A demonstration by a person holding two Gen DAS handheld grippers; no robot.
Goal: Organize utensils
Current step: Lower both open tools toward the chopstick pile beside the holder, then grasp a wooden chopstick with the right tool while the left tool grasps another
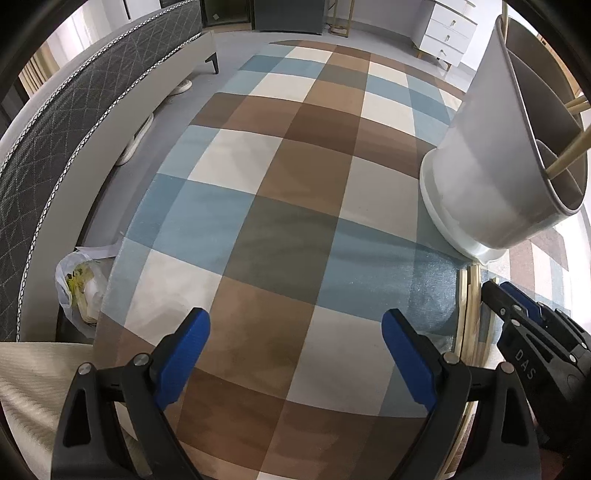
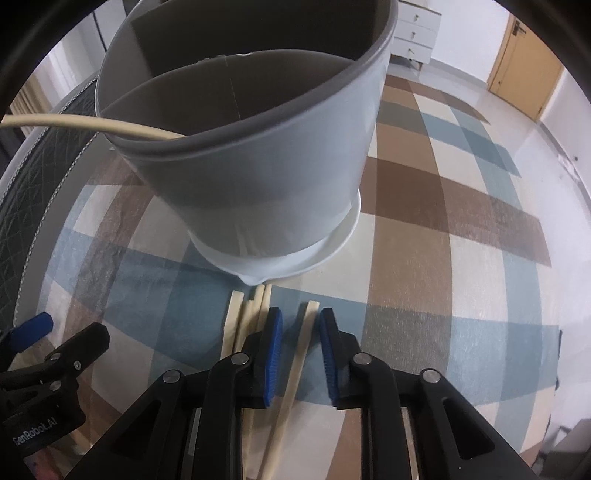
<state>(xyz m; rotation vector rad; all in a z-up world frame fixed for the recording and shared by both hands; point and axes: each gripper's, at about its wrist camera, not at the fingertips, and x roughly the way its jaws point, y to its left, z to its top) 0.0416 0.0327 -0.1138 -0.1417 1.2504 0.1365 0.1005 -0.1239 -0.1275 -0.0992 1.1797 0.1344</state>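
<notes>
A grey-white utensil holder with inner dividers stands on a white saucer on the glass tabletop; it also shows at the right of the left wrist view as the holder. A pale chopstick leans out of it. Several loose chopsticks lie in front of the saucer. My right gripper points down over them with one chopstick between its narrow jaws; the blue pads do not press on it. My left gripper hangs wide open over bare glass, holding nothing.
A checked brown, blue and cream rug shows through the glass. A dark quilted bed edge runs along the left, with a plastic bag on the floor beside it. White drawers and a wooden door stand far back.
</notes>
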